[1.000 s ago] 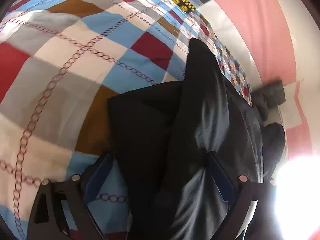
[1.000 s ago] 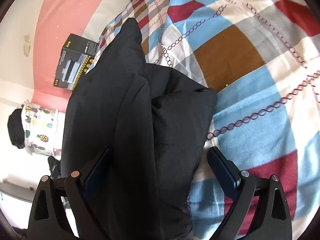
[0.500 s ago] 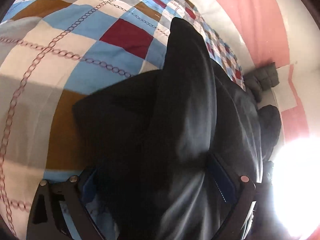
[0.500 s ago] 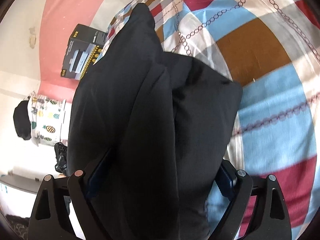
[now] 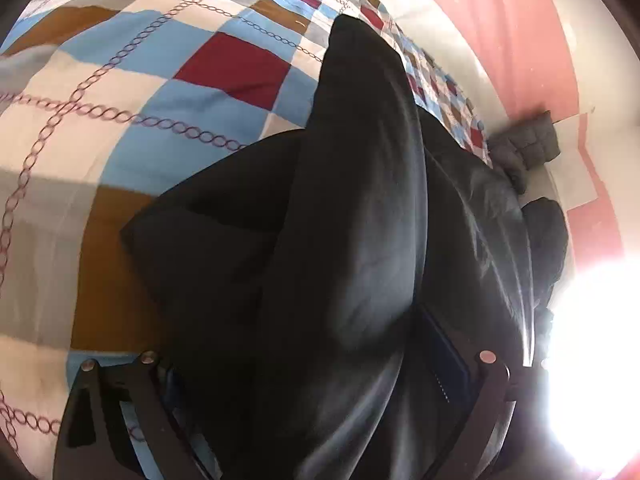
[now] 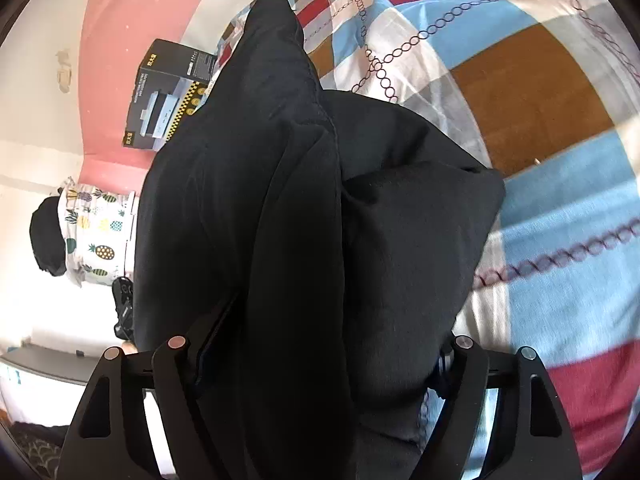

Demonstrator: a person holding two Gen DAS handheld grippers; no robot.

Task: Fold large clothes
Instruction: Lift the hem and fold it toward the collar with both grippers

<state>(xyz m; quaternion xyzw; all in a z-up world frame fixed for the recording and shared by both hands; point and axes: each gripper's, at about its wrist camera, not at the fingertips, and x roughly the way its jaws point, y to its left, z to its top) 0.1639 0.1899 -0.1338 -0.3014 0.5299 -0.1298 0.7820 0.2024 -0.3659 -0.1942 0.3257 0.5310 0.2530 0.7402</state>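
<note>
A large black garment (image 5: 352, 216) lies bunched on a checked bedspread (image 5: 120, 100). It also fills the middle of the right wrist view (image 6: 304, 208). My left gripper (image 5: 316, 376) has its jaws wide apart with a thick fold of the garment between them. My right gripper (image 6: 324, 356) also stands wide, with a fold of the garment between its fingers. The fingertips of both are mostly hidden by the cloth, so I cannot see whether the pads press on it.
A dark printed box (image 6: 168, 96) stands at the bed's far edge by a pink wall (image 6: 132, 12). A pineapple-print cloth (image 6: 96, 236) is at the left. A grey quilted item (image 5: 524, 144) lies by the wall. Strong glare (image 5: 592, 360) blanks the lower right.
Both grippers have moved forward into the garment, which now fills more of each view. The fold between each pair of fingers has grown thicker and covers the pads.
</note>
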